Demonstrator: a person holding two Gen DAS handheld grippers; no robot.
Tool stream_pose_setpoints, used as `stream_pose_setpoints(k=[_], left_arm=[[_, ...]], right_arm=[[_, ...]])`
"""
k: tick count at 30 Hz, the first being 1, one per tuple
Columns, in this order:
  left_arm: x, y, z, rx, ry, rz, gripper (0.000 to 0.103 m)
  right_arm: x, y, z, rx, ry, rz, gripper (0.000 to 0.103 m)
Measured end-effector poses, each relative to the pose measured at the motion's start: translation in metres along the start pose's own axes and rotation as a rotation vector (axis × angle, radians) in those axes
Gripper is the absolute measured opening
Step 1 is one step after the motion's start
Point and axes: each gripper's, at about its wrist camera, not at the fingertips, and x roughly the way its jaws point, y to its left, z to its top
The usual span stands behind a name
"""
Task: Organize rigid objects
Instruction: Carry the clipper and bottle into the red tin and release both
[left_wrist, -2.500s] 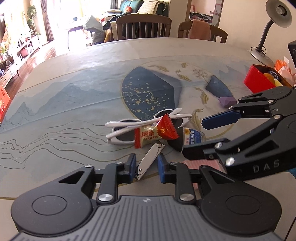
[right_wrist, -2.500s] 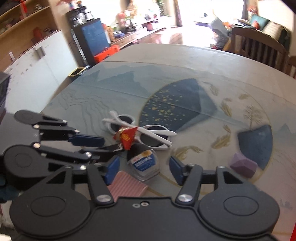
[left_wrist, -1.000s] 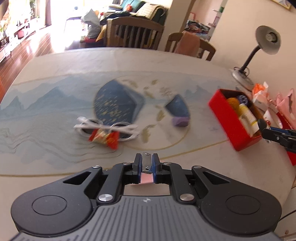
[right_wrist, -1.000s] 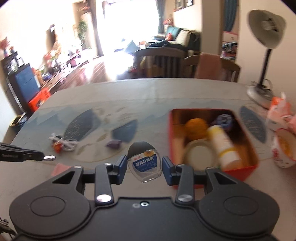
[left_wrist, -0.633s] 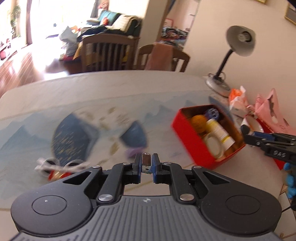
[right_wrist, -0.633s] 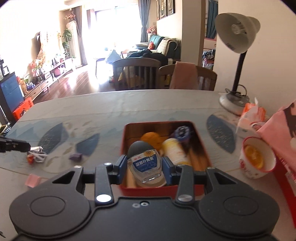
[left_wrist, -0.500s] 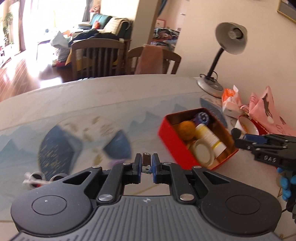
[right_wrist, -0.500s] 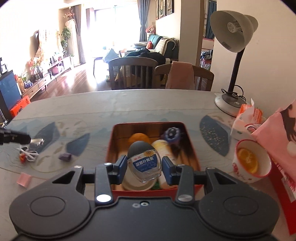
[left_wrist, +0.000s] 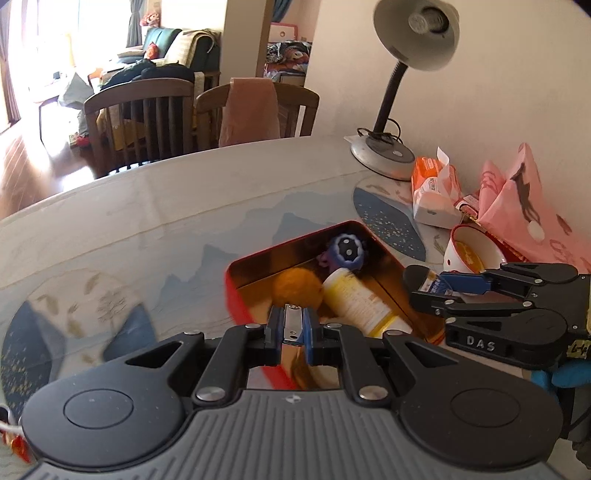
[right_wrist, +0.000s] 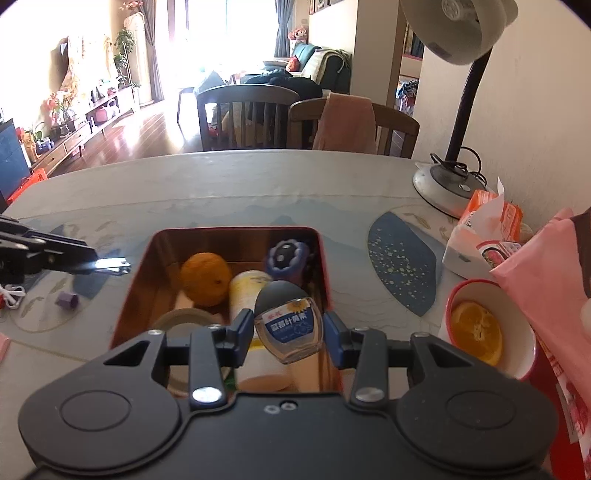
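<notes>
Two grips I see: my right gripper (right_wrist: 288, 334) clamps a small clear bottle (right_wrist: 289, 325), dark cap, blue Chinese label, above the red tin (right_wrist: 131, 280); my left gripper (left_wrist: 291, 329), printed "DAS", pinches the metal nail clipper (left_wrist: 291, 325) at its nine o'clock.

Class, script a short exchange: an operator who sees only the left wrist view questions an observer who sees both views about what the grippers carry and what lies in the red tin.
Operator: What does the right gripper hold? I see only a dark cap.
Observer: A small clear bottle with a blue label, pinched by its sides.
Operator: What sits in the red tin behind my left gripper and its nail clipper?
Observer: A roll of tape, in the near corner beside the orange.
</notes>
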Motion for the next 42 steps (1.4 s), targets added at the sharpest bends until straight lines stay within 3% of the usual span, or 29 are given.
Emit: stream_pose_setpoints(k=[10, 23, 37, 42], left_arm=[[0.054, -0.02, 0.007, 0.057, 0.069, 0.063, 0.011], [0.088, -0.025, 0.006, 0.06, 0.153, 0.084, 0.011], [0.074, -0.019, 0.0, -0.006, 0.159, 0.069, 0.011], [0.058, -0.016, 0.0, -0.04, 0.134, 0.048, 0.018]], right_arm=[[0.032, -0.005, 0.004, -0.05, 0.045, 0.001, 0.04], [0.045, -0.008, 0.008, -0.106, 0.071, 0.019, 0.041], [0.037, -0.009, 0.01, -0.06, 0.076, 0.034, 0.047], [0.024, -0.006, 0.012, -0.062, 0.054, 0.049, 0.052]])
